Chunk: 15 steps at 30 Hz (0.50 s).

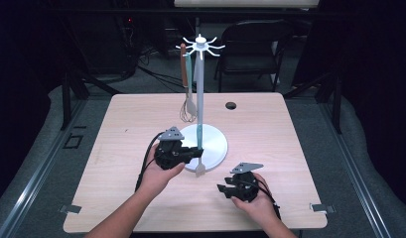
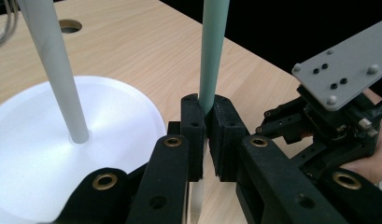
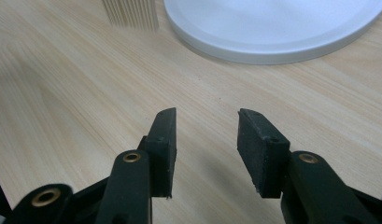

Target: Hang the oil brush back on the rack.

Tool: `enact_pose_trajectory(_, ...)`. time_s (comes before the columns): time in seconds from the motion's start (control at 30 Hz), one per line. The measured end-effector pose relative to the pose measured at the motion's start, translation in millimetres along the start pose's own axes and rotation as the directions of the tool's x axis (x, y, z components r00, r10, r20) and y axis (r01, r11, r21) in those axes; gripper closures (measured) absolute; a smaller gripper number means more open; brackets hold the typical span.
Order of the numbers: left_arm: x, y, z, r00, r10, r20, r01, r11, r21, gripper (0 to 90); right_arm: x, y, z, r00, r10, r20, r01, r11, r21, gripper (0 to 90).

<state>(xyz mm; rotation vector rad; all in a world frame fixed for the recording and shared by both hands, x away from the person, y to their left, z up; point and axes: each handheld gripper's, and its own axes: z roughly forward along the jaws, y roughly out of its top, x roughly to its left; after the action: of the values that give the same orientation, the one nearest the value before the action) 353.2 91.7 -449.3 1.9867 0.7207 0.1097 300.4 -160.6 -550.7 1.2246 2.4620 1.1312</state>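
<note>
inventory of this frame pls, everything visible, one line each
utensil stand: 1, white, round base and pole topped with hooks, centre of table
green-handled utensil: 1, pale green handle with a pale head hanging below the jaws, upright in the left gripper beside the stand's base
hanging utensils: 2 as far as I can tell, one brown-handled, one a wire whisk, on the stand's left hooks
table: 1, light wood, with a dark round hole near the far edge
chair: 1, black, behind the table
left gripper: 1, black, shut on the green handle
right gripper: 1, black, jaws apart with nothing between them, over the table near the base
</note>
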Motion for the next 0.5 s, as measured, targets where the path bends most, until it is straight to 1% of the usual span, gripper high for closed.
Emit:
enact_pose_trajectory(0.03, 0.3, 3.7, -1.7, 0.9999, 0.011, -0.003, -0.011, 0.9999, 0.003, 84.8, -0.6, -0.3, 0.4, 1.0, -0.001, 0.004, 0.001, 1.0, 0.004, 56.0)
enact_pose_trajectory(0.07, 0.3, 3.7, -1.7, 0.9999, 0.011, -0.003, -0.011, 0.9999, 0.003, 84.8, -0.8, -0.6, 0.7, 1.0, 0.001, 0.009, -0.001, 1.0, 0.01, 55.9)
enact_pose_trajectory(0.1, -0.2, 11.4, -5.0, 0.9997, 0.022, -0.011, -0.022, 0.9998, 0.001, 84.9, -1.2, -1.0, 1.3, 1.0, 0.002, 0.002, -0.002, 1.0, 0.01, 55.8)
enact_pose_trajectory(0.13, -0.2, 11.4, -5.0, 0.9997, 0.022, -0.011, -0.022, 0.9998, 0.001, 84.9, -1.2, -1.0, 1.3, 1.0, 0.002, 0.002, -0.002, 1.0, 0.01, 55.8)
enact_pose_trajectory(0.17, 0.0, 16.6, -7.0, 0.9997, 0.023, -0.002, -0.023, 0.9997, -0.006, 84.9, -1.5, -1.5, 1.9, 1.0, 0.003, 0.001, -0.003, 1.0, 0.009, 55.6)
enact_pose_trajectory(0.2, 0.1, 19.9, -8.2, 0.9997, 0.025, -0.001, -0.025, 0.9996, -0.009, 84.8, -2.2, -1.9, 2.2, 1.0, 0.003, 0.001, -0.003, 1.0, 0.02, 55.3)
enact_pose_trajectory(0.23, 0.7, 29.0, -12.0, 0.9995, 0.033, 0.002, -0.033, 0.9994, -0.014, 84.9, -2.4, -2.2, 2.7, 1.0, 0.004, 0.006, -0.004, 1.0, 0.019, 55.2)
enact_pose_trajectory(0.3, 1.6, 39.8, -16.1, 0.9994, 0.033, 0.012, -0.032, 0.9991, -0.026, 84.9, -2.6, -2.3, 2.4, 1.0, 0.005, 0.009, -0.005, 1.0, 0.03, 55.0)
enact_pose_trajectory(0.37, 1.9, 48.8, -19.3, 0.9991, 0.042, 0.01, -0.041, 0.9986, -0.033, 84.8, -2.6, -2.6, 3.0, 1.0, 0.007, 0.004, -0.007, 1.0, 0.025, 54.8)
enact_pose_trajectory(0.4, 1.9, 48.8, -19.3, 0.9991, 0.042, 0.01, -0.041, 0.9986, -0.033, 84.9, -2.6, -2.6, 3.0, 1.0, 0.007, 0.004, -0.007, 1.0, 0.025, 54.8)
enact_pose_trajectory(0.43, 2.0, 59.8, -23.5, 0.9986, 0.051, 0.012, -0.051, 0.998, -0.037, 84.9, -3.0, -2.8, 3.4, 1.0, 0.003, 0.003, -0.003, 1.0, 0.025, 54.6)
enact_pose_trajectory(0.5, 2.4, 72.7, -28.9, 0.9981, 0.059, 0.014, -0.059, 0.9972, -0.047, 84.8, -2.8, -3.4, 4.2, 1.0, 0.007, 0.005, -0.007, 1.0, 0.02, 54.5)
